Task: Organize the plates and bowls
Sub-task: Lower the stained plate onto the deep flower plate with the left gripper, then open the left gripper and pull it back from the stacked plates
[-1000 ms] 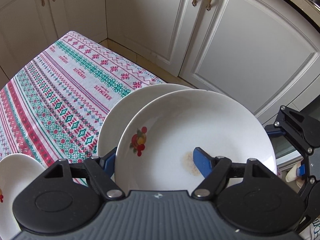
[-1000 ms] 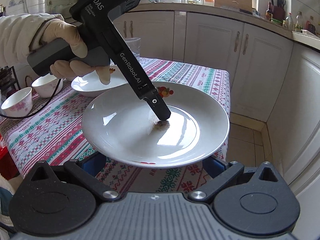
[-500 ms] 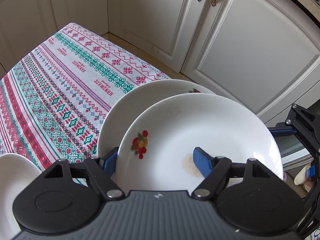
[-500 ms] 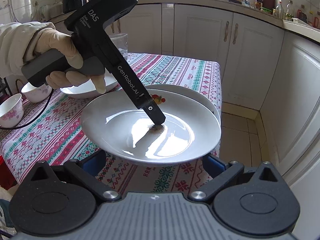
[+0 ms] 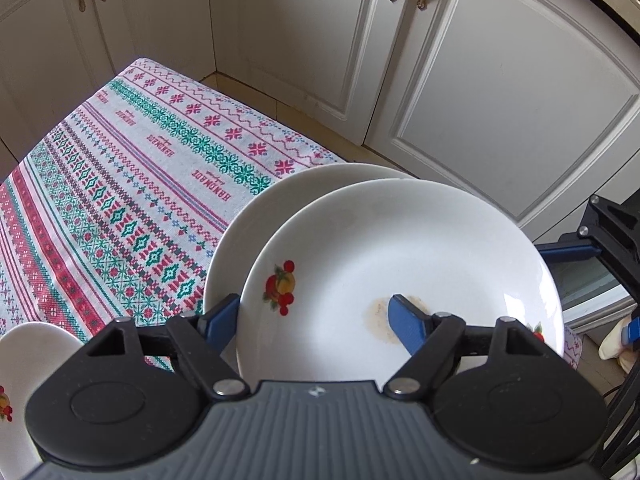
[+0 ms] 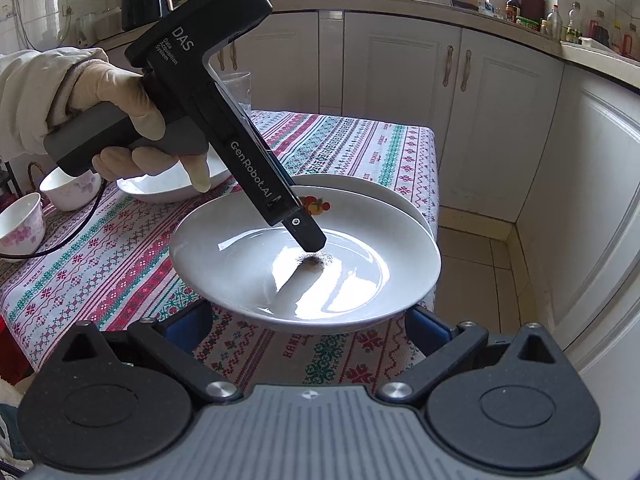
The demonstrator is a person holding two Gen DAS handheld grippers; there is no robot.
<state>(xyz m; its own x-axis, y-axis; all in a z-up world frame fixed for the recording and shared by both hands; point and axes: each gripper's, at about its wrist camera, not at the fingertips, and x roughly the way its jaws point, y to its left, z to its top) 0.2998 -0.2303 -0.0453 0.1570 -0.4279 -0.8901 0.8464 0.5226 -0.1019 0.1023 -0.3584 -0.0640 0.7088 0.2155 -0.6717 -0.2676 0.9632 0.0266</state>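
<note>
Left gripper (image 5: pixel 312 316), jaws opening, straddles the rim of the upper plate (image 5: pixel 400 272), which overlaps a lower plate (image 5: pixel 256 232) at centre frame on the tablecloth (image 5: pixel 120 200). Right gripper (image 6: pixel 308 324) stands spread, empty, near the plate's edge.

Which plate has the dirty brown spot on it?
The top plate of the overlapping pair at the table corner. It has a brownish smudge near its middle; what shows of the plate under it and the left plate looks clean.
</note>
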